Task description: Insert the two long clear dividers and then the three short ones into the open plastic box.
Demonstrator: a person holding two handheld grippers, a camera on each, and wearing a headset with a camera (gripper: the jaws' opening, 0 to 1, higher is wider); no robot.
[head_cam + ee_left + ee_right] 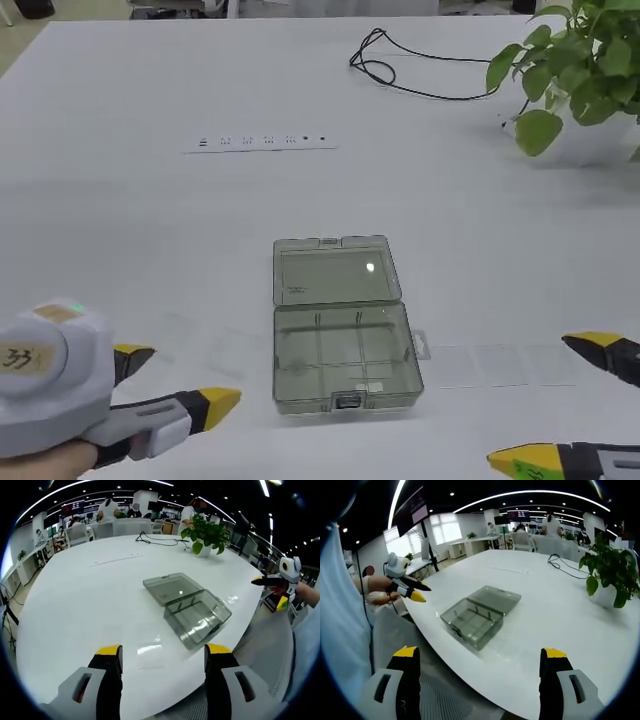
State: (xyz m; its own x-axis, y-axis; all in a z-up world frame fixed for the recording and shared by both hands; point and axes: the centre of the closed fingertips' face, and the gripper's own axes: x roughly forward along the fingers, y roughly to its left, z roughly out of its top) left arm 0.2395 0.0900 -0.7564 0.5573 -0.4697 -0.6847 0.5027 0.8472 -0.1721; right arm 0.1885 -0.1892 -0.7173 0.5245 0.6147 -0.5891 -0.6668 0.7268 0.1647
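Note:
The smoky clear plastic box lies open mid-table, its lid folded flat behind it. Faint lines cross its inside; I cannot tell whether they are ribs or dividers. Clear flat divider pieces lie on the table right of the box and, fainter, left of it; one shows just ahead of the left jaws. My left gripper hovers open and holds nothing, near the front left. Front right, my right gripper is also open, nothing in it. The box lies ahead of both.
A white power strip lies behind the box. Further back are a black cable and a potted plant at the right. The white table's edge runs just under both grippers. Chairs and people stand beyond the far side.

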